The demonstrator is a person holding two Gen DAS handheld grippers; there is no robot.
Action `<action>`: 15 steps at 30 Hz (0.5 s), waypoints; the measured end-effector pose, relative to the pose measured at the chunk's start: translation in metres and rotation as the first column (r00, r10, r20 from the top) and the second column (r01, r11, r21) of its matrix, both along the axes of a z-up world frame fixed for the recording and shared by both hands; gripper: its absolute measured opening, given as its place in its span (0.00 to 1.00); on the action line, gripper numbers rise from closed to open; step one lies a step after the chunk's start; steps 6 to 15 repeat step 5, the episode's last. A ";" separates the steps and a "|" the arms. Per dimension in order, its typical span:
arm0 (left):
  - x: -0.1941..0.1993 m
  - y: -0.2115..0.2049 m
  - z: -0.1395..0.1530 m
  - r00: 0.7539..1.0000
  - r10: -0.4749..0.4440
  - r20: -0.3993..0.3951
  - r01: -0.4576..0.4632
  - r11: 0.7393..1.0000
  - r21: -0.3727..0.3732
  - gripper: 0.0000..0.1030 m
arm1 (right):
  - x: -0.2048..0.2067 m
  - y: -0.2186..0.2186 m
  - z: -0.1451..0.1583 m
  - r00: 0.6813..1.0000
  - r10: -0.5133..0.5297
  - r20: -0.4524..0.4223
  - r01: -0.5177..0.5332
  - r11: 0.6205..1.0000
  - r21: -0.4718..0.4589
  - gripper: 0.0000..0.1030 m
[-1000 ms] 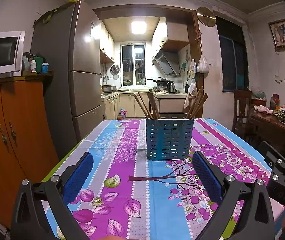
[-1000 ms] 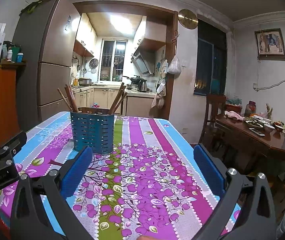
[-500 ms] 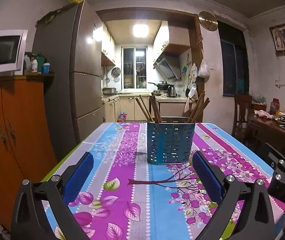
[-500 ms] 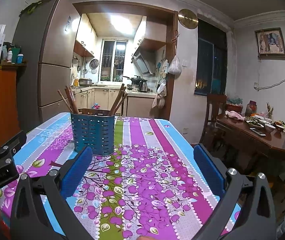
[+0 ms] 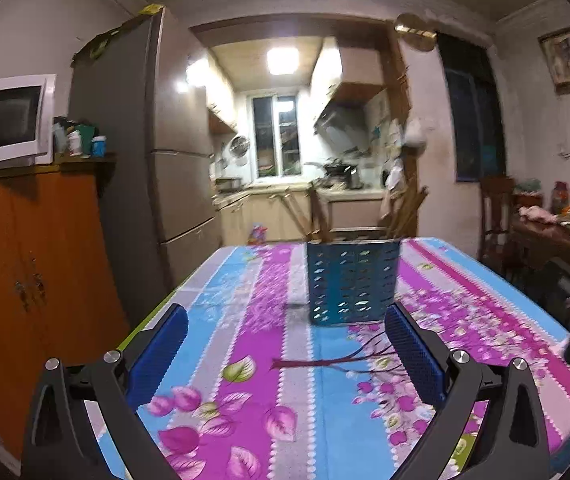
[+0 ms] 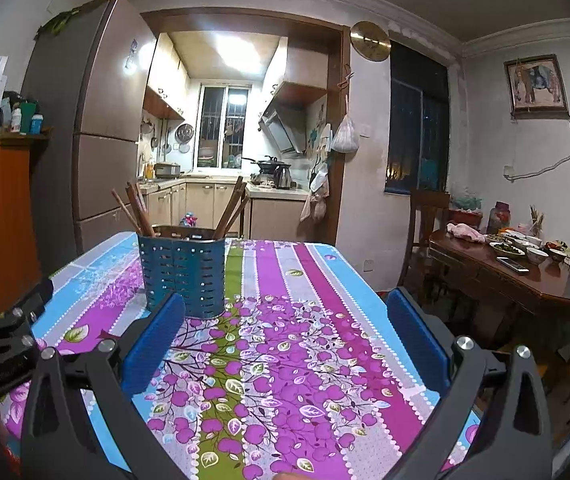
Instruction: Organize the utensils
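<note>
Dim dining room opening onto a lit kitchen; a worktop (image 6: 325, 320) under a purple-and-blue floral cloth fills the foreground. Toward its far left stands a blue perforated metal utensil holder (image 6: 183, 274), brown wooden chopsticks (image 6: 137, 210) leaning inside. Left gripper (image 5: 285, 344) and right gripper (image 6: 285, 330) hover apart from it, jaws spread wide, empty. No loose utensils show, so sorting looks nearly done. Left view is motion-blurred; the holder's inner compartments are hidden.
</note>
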State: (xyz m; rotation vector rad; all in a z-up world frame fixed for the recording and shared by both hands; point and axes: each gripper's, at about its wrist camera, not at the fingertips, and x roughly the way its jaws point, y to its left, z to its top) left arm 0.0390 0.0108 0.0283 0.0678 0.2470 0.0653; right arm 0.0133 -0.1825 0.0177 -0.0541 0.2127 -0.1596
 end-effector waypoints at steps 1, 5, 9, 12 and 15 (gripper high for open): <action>0.001 0.001 0.000 1.000 -0.004 -0.008 0.004 1.000 -0.011 0.96 | -0.001 -0.001 0.000 1.000 0.000 0.000 0.000 1.000 0.001 0.95; 0.000 0.006 0.001 1.000 0.012 -0.004 -0.012 0.999 -0.031 0.96 | -0.002 -0.001 0.000 1.000 0.000 -0.002 0.000 1.000 -0.004 0.95; 0.000 0.006 0.001 1.000 0.012 -0.004 -0.012 0.999 -0.031 0.96 | -0.002 -0.001 0.000 1.000 0.000 -0.002 0.000 1.000 -0.004 0.95; 0.000 0.006 0.001 1.000 0.012 -0.004 -0.012 0.999 -0.031 0.96 | -0.002 -0.001 0.000 1.000 0.000 -0.002 0.000 1.000 -0.004 0.95; 0.000 0.006 0.001 1.000 0.012 -0.004 -0.012 0.999 -0.031 0.96 | -0.002 -0.001 0.000 1.000 0.000 -0.002 0.000 1.000 -0.004 0.95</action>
